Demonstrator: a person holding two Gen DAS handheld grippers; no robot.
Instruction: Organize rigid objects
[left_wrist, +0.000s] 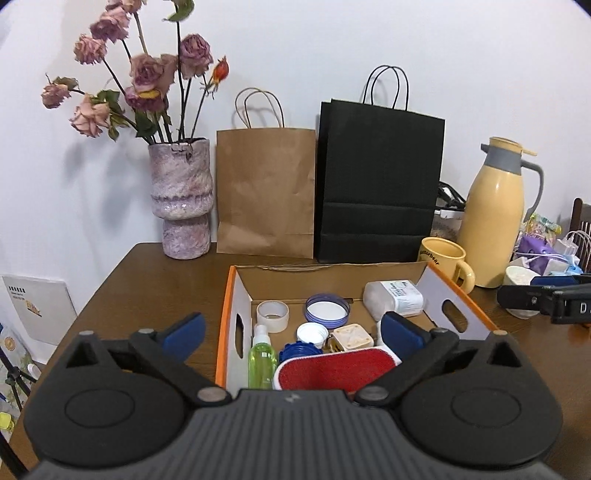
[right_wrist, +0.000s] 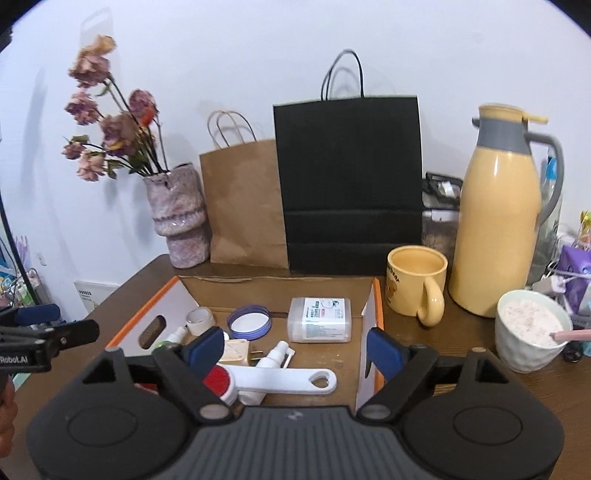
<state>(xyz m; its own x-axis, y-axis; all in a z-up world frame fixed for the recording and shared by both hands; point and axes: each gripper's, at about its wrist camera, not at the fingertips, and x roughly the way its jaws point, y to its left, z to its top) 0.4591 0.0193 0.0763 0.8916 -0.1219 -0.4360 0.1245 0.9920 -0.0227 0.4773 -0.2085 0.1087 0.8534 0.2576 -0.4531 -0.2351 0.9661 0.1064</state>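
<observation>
A cardboard box (left_wrist: 236, 295) with orange rims stands on the brown table. Inside lie a tape roll (left_wrist: 272, 315), a blue-rimmed lid (left_wrist: 327, 310), a labelled white plastic case (left_wrist: 393, 299), a white cap (left_wrist: 312, 334), a beige plug adapter (left_wrist: 351, 338), a green spray bottle (left_wrist: 262, 360) and a red lint brush (left_wrist: 336, 369). My left gripper (left_wrist: 293, 330) hangs open over the box's near end, holding nothing. My right gripper (right_wrist: 295, 349) is open too, above the brush's white handle (right_wrist: 288, 382) and a small white spray bottle (right_wrist: 275, 356), with the box's right wall (right_wrist: 371, 314) by its right finger.
Behind the box stand a vase of dried roses (left_wrist: 183, 199), a brown paper bag (left_wrist: 266, 192) and a black paper bag (left_wrist: 380, 184). To its right are a yellow mug (right_wrist: 415, 284), a yellow thermos jug (right_wrist: 498, 214) and a white bowl with a pink spoon (right_wrist: 530, 328).
</observation>
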